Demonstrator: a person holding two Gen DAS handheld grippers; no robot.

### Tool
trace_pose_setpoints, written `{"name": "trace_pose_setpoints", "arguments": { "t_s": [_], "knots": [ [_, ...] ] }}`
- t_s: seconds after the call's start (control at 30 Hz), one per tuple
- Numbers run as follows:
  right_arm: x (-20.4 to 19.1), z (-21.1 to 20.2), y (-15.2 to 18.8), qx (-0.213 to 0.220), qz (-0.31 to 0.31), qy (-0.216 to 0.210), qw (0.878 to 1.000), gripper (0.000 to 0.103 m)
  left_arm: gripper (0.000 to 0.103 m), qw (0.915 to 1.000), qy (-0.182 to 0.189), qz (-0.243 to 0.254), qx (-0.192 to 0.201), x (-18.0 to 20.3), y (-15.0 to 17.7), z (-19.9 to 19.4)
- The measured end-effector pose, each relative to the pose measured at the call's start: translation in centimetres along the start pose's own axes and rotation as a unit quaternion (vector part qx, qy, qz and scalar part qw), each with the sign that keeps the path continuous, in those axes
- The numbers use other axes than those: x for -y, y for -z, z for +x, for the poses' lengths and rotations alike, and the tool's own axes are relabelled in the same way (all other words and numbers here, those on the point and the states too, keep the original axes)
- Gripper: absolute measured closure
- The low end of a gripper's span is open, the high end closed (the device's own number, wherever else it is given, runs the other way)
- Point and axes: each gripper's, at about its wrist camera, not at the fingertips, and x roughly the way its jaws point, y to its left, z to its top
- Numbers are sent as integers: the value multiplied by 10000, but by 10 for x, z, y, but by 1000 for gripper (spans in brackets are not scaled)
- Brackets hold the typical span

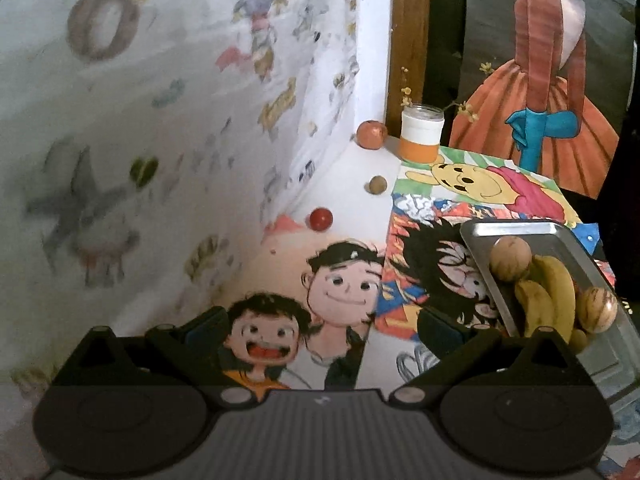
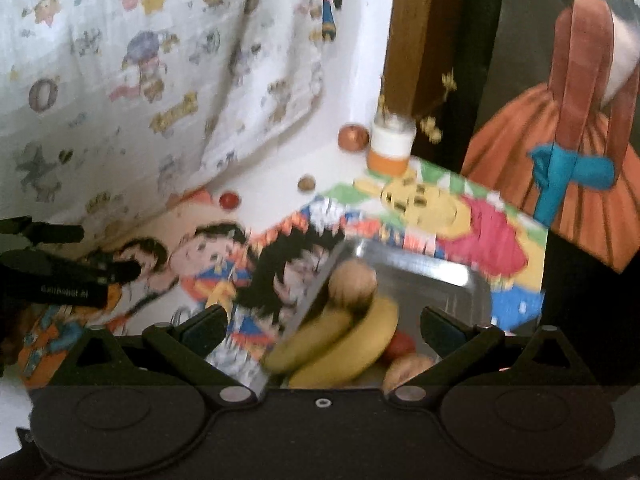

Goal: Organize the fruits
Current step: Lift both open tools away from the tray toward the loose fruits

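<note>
You are holding your left gripper (image 1: 320,326) low over the cartoon drawings (image 1: 332,292) on the table, its fingers spread wide apart and gripping nothing. Your right gripper (image 2: 322,326) is likewise released, its fingers parted with nothing between them, and it is hovering just above the metal tray (image 2: 436,268). In that blurred right view, the bananas (image 2: 344,344) are lying in the tray between the two fingers, with a round tan fruit (image 2: 352,284) touching them at the far side and a red fruit (image 2: 400,346) and another tan one (image 2: 408,370) tucked beside them near the right finger. From your left camera the tray (image 1: 532,232) is sitting off to the right on the drawings, holding the bananas (image 1: 548,296) with one tan fruit (image 1: 510,260) behind them and another (image 1: 598,310) to their right. Three fruits are still lying loose on the white tabletop (image 1: 360,196) along the curtain (image 1: 160,120): a small red one (image 1: 320,219) nearest you, a small brown one (image 1: 377,184) farther back, and an orange-red fruit (image 1: 372,134) in the corner just beside an orange-and-white jar (image 1: 422,132). A painting of a woman in an orange dress (image 1: 548,120) is leaning at the back right. Your left gripper (image 2: 60,276) is also showing at the left edge of the right camera.
</note>
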Motion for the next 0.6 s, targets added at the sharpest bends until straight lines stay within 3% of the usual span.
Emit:
{"name": "trace_pose_setpoints", "arguments": {
  "t_s": [0.27, 0.37, 0.47, 0.6],
  "knots": [
    [2, 19, -24, 359, -320, 39, 9988, 1, 0, 9996, -70, 222, 152, 2, -18, 4],
    [4, 29, -21, 629, -463, -5, 9969, 1, 0, 9978, 114, 107, 647, -3, -17, 1],
    [11, 38, -24, 898, -107, -111, 9958, 1, 0, 9932, 214, 143, 1138, -4, -13, -1],
    [23, 51, -48, 1325, 321, -536, 9892, 1, 0, 9931, 94, 386, 1102, 4, -15, 19]
  ]
}}
